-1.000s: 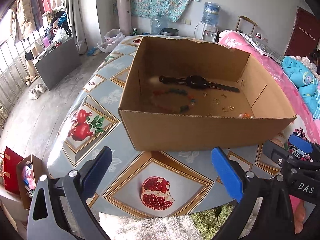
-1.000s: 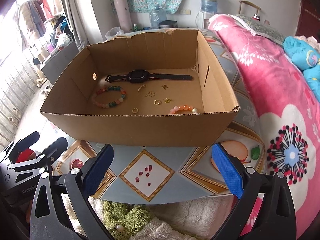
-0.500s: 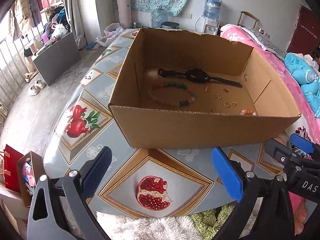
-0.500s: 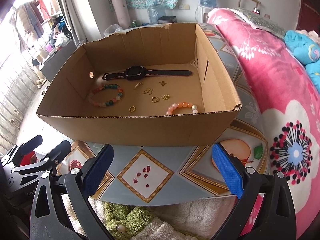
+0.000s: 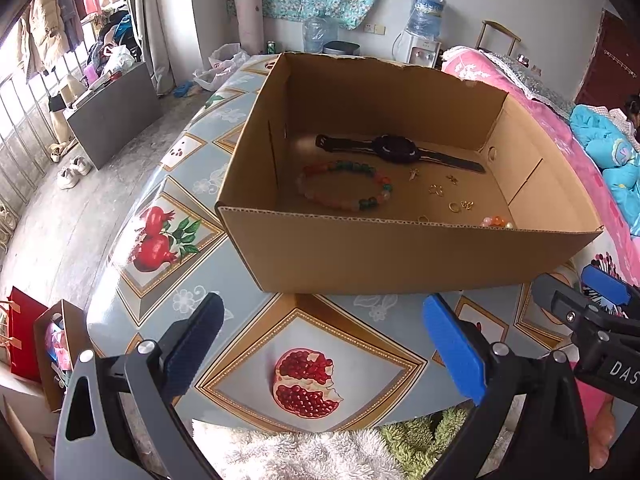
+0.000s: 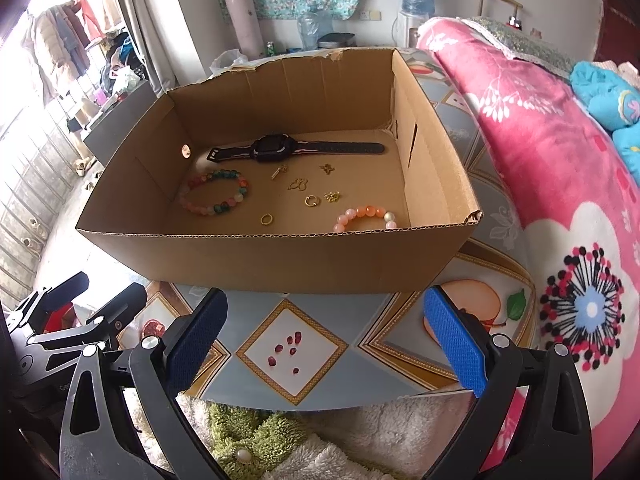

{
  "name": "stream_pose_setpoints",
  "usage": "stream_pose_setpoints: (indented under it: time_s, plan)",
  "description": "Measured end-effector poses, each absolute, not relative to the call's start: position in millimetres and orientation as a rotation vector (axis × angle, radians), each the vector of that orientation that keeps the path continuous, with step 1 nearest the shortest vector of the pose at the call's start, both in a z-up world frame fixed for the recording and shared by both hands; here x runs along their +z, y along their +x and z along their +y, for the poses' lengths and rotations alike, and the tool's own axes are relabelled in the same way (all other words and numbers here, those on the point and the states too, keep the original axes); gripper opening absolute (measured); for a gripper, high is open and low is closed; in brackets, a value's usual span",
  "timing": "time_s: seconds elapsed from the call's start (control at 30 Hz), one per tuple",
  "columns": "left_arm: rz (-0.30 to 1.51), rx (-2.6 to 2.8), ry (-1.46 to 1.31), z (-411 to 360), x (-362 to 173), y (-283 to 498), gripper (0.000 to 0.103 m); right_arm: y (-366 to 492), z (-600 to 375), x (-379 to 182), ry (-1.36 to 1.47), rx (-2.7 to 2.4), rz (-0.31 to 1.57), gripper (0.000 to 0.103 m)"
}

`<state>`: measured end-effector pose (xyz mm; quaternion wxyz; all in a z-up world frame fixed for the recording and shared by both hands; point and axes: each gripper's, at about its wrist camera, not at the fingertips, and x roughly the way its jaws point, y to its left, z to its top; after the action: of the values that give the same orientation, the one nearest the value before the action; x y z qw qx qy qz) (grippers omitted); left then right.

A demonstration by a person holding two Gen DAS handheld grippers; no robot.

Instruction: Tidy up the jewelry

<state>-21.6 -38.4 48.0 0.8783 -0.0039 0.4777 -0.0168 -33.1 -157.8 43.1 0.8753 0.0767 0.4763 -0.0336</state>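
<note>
I hold both tongs, left (image 5: 320, 344) and right (image 6: 324, 340), open and empty before the box (image 6: 280, 264), needing to reach over its wall for the bracelet (image 6: 366, 216).

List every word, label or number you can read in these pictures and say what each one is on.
"DAS": white letters on the black body of the right gripper, cut off by the edge of the left wrist view.
Pale letters on the black body of the left gripper in the right wrist view: too dim to read.
Water bottle label: too blurred to read.
Cardboard box: no print visible.
</note>
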Motion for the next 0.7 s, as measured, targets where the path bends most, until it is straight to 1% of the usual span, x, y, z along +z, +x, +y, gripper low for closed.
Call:
stream_pose_setpoints:
  time_s: [0.47,0.7]
  plan:
    - [0.983,-0.058,-0.02,-30,51,-24,0.098,-35,-151,51,0.145,-0.087,0.979,0.095]
    - [1.005,-0.087,-0.01,-26,47,-18,0.098,-39,-147,47,0.166,-0.115,0.975,0.095]
